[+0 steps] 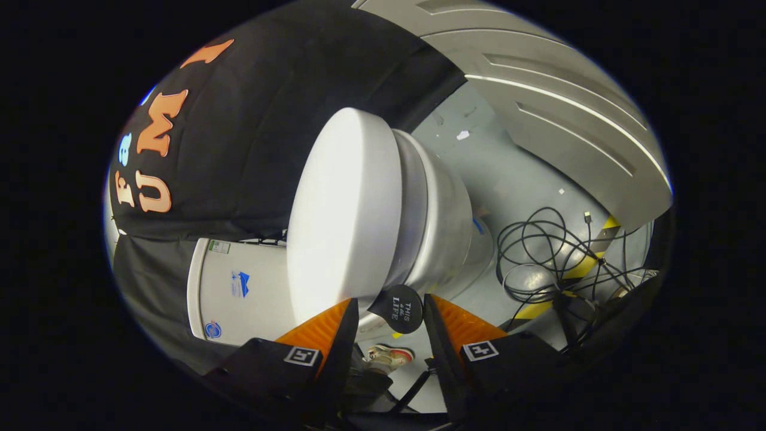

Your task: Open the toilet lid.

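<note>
While the gripper point(389, 314) hung close in front of the toilet, its two fingers stood spread apart, with a clear gap between them and nothing pinched. The toilet lid point(344, 209) lay just ahead of the fingertips, a broad white disc that seemed to be down on the bowl point(440, 221), its rim reaching to the tip of one finger; whether they touched I could not tell. In the gap between the tips sat a small round black tag point(399, 308) with white lettering, apparently fixed at the lid's front edge. Beside the lid stood the white cistern point(239, 287), carrying a few small stickers. Beyond the bowl, on the grey floor point(508, 173), a loose tangle of black cables point(544, 257) lay across a yellow-and-black striped tape point(580, 263). Below the gap between the fingers, a person's shoe point(389, 356) rested on the floor.
</note>
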Action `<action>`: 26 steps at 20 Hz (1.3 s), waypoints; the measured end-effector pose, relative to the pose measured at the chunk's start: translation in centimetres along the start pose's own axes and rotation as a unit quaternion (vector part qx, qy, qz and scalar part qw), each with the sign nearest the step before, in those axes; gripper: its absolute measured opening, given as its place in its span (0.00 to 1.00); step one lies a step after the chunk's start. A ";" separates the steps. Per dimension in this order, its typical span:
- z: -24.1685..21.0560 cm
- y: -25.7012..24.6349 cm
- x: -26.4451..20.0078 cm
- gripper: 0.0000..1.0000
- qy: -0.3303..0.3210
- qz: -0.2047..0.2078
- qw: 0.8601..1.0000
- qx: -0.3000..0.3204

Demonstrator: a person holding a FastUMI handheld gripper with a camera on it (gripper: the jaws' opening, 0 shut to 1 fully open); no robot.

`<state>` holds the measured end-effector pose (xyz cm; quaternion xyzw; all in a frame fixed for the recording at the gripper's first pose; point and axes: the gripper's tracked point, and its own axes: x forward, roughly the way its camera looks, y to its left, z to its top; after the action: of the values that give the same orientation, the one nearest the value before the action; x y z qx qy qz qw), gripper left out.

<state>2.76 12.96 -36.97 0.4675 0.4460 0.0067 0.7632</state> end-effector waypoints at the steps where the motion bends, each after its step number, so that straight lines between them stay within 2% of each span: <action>1: 0.0 -0.3 0.4 0.63 0.003 -0.002 1.000 0.002; 5: 0.0 -0.4 0.7 0.43 0.008 -0.003 1.000 0.010; 12: -0.2 -0.5 0.9 0.43 0.019 0.007 0.999 0.027; 13: 0.4 -0.5 0.5 0.38 0.014 0.011 0.999 0.034; 16: -0.1 0.0 0.4 0.38 0.014 0.026 0.998 0.049; 18: 0.3 0.2 0.1 0.31 0.009 0.033 0.998 0.052; 19: 0.3 0.3 0.4 0.25 0.017 0.041 0.998 0.050; 20: 0.6 0.5 -0.1 0.25 0.003 0.043 0.998 0.052; 23: 0.4 0.8 0.2 0.11 0.003 0.049 0.997 0.055; 26: 0.6 0.8 0.1 0.11 0.002 0.052 0.997 0.060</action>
<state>3.61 13.04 -36.37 0.5351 0.4225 0.0201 0.7313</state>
